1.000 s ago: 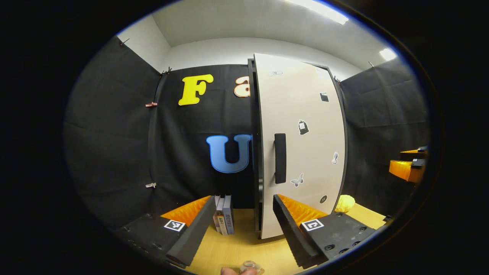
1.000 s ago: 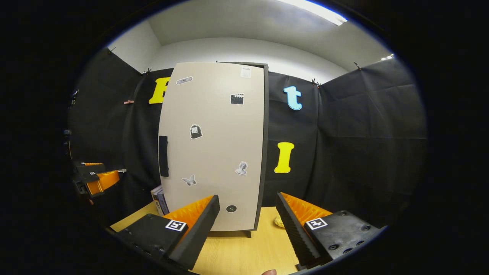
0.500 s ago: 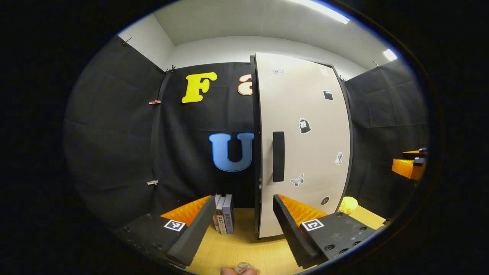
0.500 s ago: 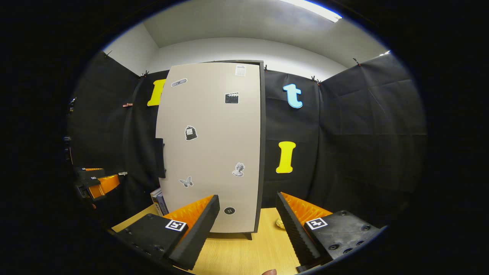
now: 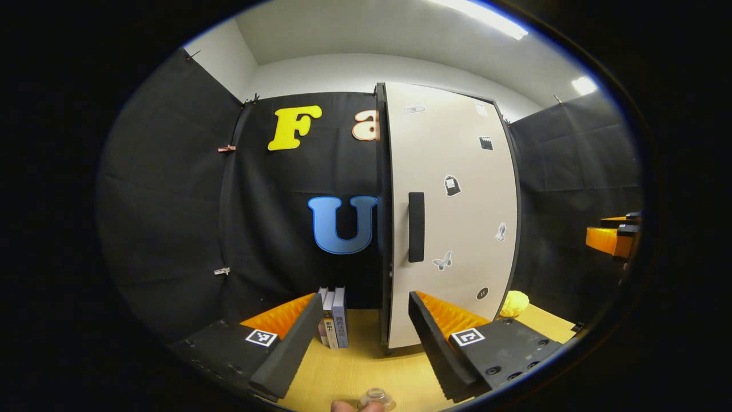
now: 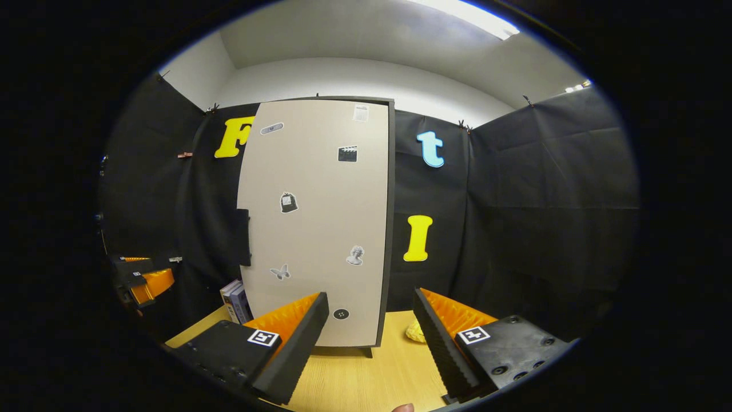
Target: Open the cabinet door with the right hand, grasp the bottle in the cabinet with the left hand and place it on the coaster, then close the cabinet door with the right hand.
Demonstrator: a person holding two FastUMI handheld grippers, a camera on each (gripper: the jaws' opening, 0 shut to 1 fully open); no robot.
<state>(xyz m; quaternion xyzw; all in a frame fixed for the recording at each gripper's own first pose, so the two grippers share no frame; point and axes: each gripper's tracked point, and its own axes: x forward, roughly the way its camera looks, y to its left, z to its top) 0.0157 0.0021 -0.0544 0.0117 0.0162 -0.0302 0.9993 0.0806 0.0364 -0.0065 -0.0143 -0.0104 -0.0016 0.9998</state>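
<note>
cabinet door (image 6: 320,223) beyond right gripper's (image 6: 370,337) parted fingers (image 6: 297,337).

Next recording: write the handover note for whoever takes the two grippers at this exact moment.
Left gripper: open, empty, above the table, facing the cabinet door's handle edge.
Right gripper: open, empty, facing the cabinet door without touching it.
Door looks shut; its black handle is on the left edge. The bottle cannot be seen. Books stand left of the cabinet, a yellow object right of it. A small clear round thing lies at the near table edge, possibly on the coaster.
Done: nothing.
Left: open door, move bottle to coaster, close door.
</note>
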